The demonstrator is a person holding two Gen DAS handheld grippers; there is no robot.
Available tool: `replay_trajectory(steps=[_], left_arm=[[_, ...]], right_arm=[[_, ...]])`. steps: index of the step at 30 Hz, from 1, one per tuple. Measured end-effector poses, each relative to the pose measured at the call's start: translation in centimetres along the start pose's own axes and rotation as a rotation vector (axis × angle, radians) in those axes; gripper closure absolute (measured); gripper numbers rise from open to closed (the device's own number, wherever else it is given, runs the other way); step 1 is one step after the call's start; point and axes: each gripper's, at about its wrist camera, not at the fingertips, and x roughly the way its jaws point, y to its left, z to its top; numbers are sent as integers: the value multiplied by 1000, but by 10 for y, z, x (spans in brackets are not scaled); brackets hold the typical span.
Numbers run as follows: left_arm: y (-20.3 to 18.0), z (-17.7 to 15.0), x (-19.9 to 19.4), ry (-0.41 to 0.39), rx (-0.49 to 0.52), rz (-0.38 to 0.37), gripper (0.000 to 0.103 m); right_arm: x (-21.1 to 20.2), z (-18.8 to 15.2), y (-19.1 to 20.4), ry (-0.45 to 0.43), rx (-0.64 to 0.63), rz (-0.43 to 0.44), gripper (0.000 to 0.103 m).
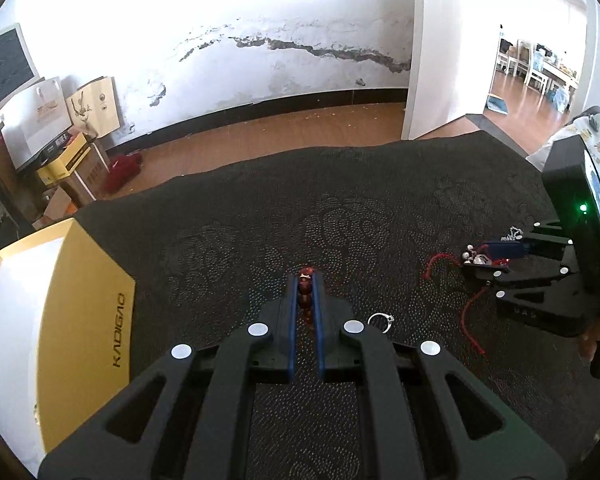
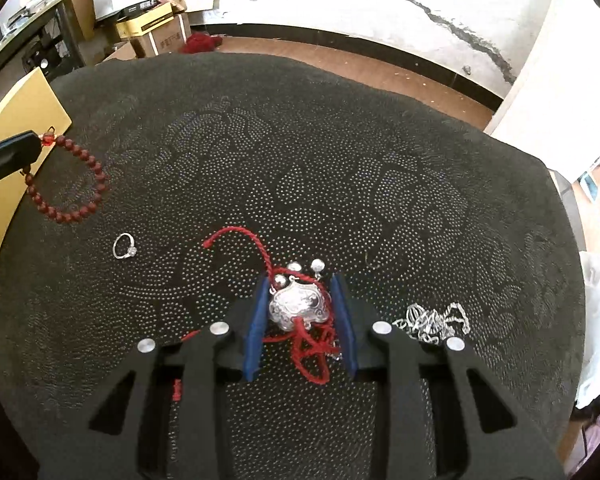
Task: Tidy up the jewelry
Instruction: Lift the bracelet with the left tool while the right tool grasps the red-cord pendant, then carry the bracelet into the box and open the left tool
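A round bench (image 2: 340,152) covered in black cloth with a raised dotted pattern carried several pieces of jewelry. The left gripper (image 1: 305,280) was closed tight on a bracelet of dark red beads (image 2: 80,184); from its own camera a few glossy beads showed pinched between the blue pads, and from the right camera the rest of the loop hung from the tip, in front of the bench's left part, just beside a gold-coloured box (image 2: 20,128). That box (image 1: 80,320), gold-sided with a white top and printed lettering, stood at the bench's left edge. The right gripper (image 2: 300,280) was lowered over a silver pendant (image 2: 296,306), a shiny lock-shaped piece with engraved scrollwork and small round silver bells at its far edge, strung on a tangled red cord (image 2: 236,236) that trailed across the cloth. The blue pads stood on either side of the pendant, the left one close against it and the right one with a little gap, so no firm grip showed. A thin silver ring (image 2: 124,246) with a small stone lay flat between the two grippers. A heap of silver chain (image 2: 432,320) lay just to the right of the right gripper
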Motion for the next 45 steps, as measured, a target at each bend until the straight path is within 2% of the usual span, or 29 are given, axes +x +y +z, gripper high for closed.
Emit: replay_trajectory(steps=[5, 9, 12, 19, 25, 30, 34, 39, 45], left_arm=[[13, 5, -21, -1, -18, 13, 96], [23, 8, -56, -28, -23, 38, 96], [39, 6, -96, -53, -45, 60, 96], [100, -15, -181, -78, -114, 134, 96], [165, -46, -224, -69, -212, 195, 96], [215, -71, -241, -65, -278, 244, 96], [249, -87, -230, -43, -330, 278, 96], [279, -109, -204, 5, -395, 286, 96], [297, -123, -177, 49, -429, 298, 96]], right_arm=[[-39, 2, 15, -46, 27, 14, 72], [-95, 13, 39, -96, 29, 35, 72], [-136, 20, 62, -125, 31, 61, 72], [-216, 33, 143, -191, -10, 113, 72], [-255, 50, 224, -233, -70, 166, 72], [-265, 63, 289, -236, -111, 211, 71], [-257, 75, 332, -223, -143, 226, 71], [-235, 87, 363, -206, -150, 238, 71], [-192, 99, 390, -159, -134, 232, 72]])
